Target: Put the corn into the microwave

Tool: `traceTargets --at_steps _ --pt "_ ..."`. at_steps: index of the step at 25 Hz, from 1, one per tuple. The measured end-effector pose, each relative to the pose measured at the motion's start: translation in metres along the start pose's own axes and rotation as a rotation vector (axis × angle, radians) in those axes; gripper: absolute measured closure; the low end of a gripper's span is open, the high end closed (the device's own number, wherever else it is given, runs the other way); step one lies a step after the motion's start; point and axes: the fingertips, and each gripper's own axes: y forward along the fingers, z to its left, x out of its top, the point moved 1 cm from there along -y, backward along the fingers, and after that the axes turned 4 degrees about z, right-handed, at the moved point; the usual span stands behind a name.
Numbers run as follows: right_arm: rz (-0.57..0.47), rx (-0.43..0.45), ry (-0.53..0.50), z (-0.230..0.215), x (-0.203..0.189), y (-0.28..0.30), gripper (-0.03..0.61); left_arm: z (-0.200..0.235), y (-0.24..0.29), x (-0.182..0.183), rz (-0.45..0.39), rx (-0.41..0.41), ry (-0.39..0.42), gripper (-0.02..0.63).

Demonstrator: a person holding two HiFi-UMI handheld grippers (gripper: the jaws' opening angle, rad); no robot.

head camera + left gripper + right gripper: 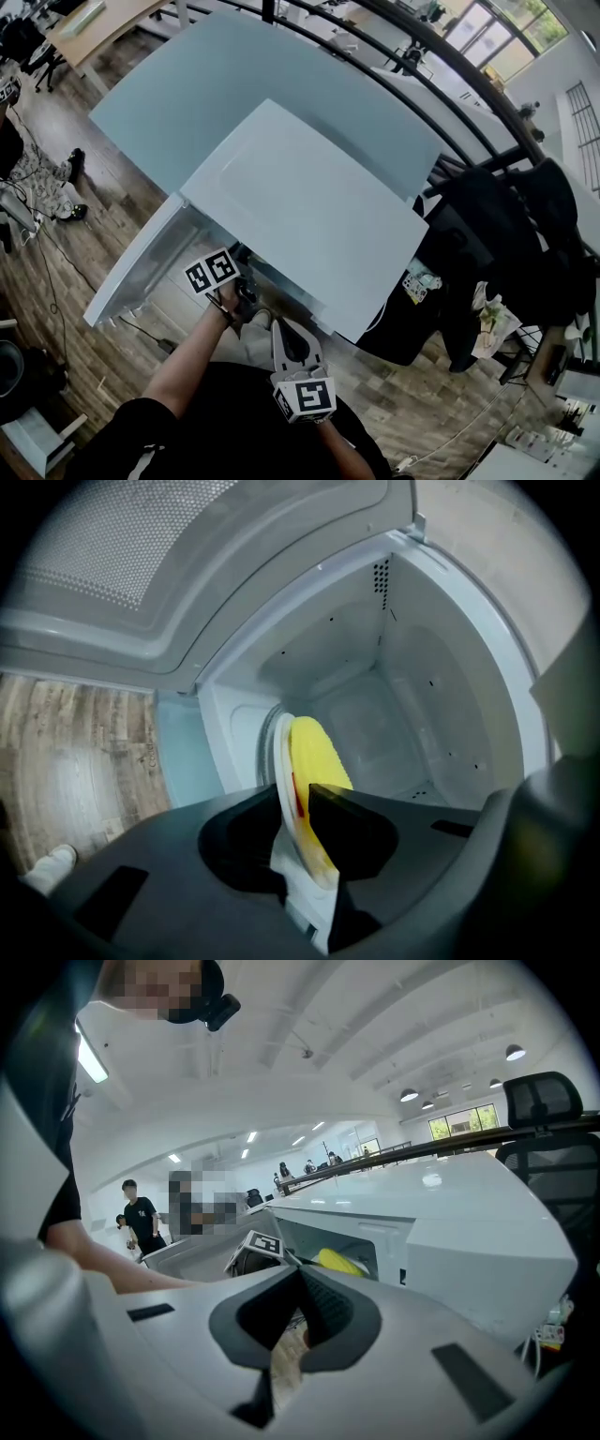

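The white microwave stands with its door swung open to the left. In the left gripper view my left gripper reaches into the white cavity, shut on the rim of a white plate. Yellow corn lies on that plate. The plate appears on edge in this view. In the head view my left gripper sits at the oven's mouth. My right gripper hangs back just below it, shut and empty. From the right gripper I see the corn inside the opening.
The perforated inside of the open door stands close on the left gripper's upper left. A black office chair stands to the right of the microwave's table. Cables lie on the wooden floor at left. People stand far off.
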Motion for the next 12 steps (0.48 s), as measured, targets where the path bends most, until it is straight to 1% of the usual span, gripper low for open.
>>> traceTargets --at_steps 3,9,10,12 --pt "0.001 -0.003 0.004 -0.0015 -0.0015 -0.0014 0.571 -0.0009 0.0003 -0.0003 0.007 0.009 0.022 0.532" --pt "-0.001 -0.001 0.005 -0.0015 -0.0028 -0.0033 0.571 0.0020 -0.0037 -0.0009 0.004 0.045 0.047 0.474" --pt "-0.001 -0.001 0.006 -0.0018 -0.0029 -0.0035 0.571 0.0004 -0.0039 -0.0003 0.003 0.040 0.053 0.437" --pt "-0.001 -0.002 0.009 -0.0028 -0.0032 -0.0041 0.571 -0.0048 -0.0036 0.0008 0.003 0.022 0.061 0.392"
